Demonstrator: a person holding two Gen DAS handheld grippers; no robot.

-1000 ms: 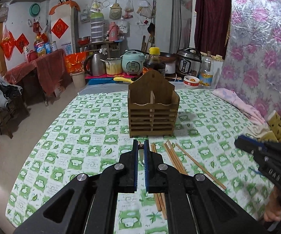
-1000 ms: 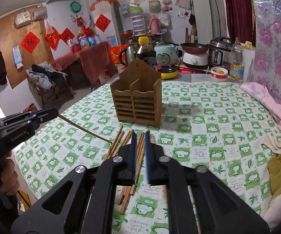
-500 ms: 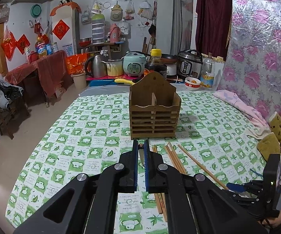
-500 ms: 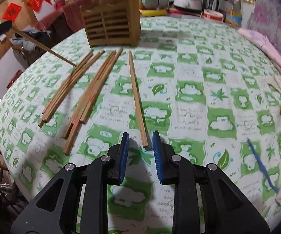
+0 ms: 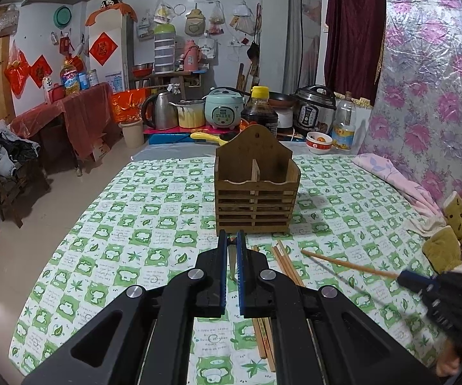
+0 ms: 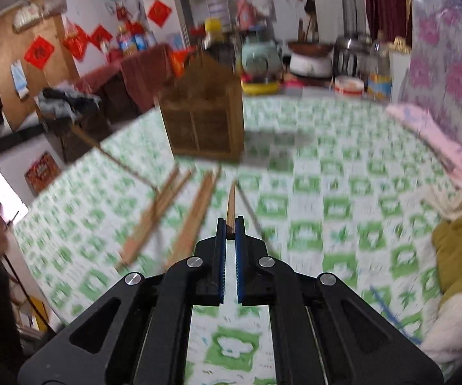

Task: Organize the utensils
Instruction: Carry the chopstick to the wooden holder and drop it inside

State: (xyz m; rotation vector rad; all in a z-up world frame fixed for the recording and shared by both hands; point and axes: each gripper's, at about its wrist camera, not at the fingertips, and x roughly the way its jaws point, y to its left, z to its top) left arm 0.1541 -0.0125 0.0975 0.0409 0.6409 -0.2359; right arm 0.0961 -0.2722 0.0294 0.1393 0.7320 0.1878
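the single long brown wooden chopstick (image 6: pixel 231 203) that lay flat on the green-and-white checked tablecloth (image 6: pixel 327 199) half a second ago is now clamped at its near end in the closed right gripper (image 6: pixel 230 224) and raised clear of the cloth, pointing toward the slatted brown wooden utensil holder (image 6: pixel 203 118). the other brown wooden chopsticks (image 5: pixel 287 261) stay loose on the cloth in front of that holder. the left gripper (image 5: pixel 231 243) has not moved; its jaws are closed on a thin stick that is hard to make out.

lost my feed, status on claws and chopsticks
Both claws shut, each on one chopstick: right claw, left claw. Holder empty, upright. Path clear.
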